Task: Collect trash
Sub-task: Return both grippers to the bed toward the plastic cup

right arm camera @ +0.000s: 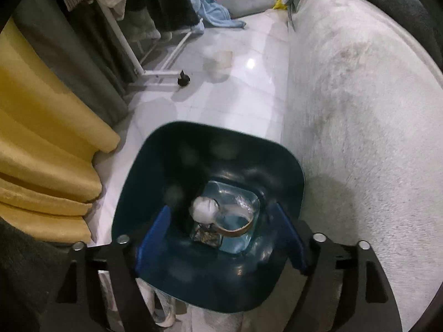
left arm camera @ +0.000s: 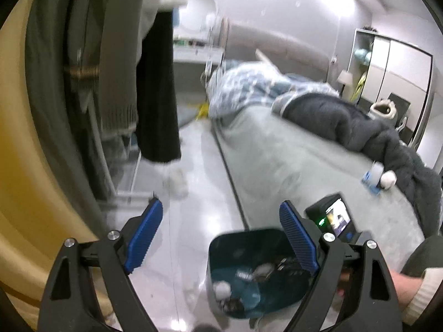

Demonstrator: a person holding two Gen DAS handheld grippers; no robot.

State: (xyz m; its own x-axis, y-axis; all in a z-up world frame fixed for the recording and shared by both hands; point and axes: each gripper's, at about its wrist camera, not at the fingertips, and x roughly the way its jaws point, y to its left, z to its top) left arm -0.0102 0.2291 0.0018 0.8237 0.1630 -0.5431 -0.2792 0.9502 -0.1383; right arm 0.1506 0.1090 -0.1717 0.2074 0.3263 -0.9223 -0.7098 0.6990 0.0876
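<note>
A dark teal trash bin [right arm camera: 221, 132] stands on the floor beside the bed. At its bottom lie a white crumpled paper ball [right arm camera: 203, 209], a tape roll ring [right arm camera: 235, 222] and a dark wrapper [right arm camera: 206, 238]. My right gripper [right arm camera: 221, 210] points down into the bin, open, with nothing between its blue pads. The left wrist view shows the same bin [left arm camera: 243, 238] low in frame, and my left gripper [left arm camera: 220, 204] open and empty above the floor. On the bed lie a white paper ball [left arm camera: 387, 179] and a blue-and-white item [left arm camera: 372, 177].
The grey bed [right arm camera: 360, 110] fills the right, with a dark blanket [left arm camera: 346, 119] and a blue patterned duvet [left arm camera: 243, 88]. A yellow curtain [right arm camera: 41, 138] and a clothes rack [right arm camera: 166, 61] with hanging clothes line the left. A wardrobe [left arm camera: 393, 77] stands beyond.
</note>
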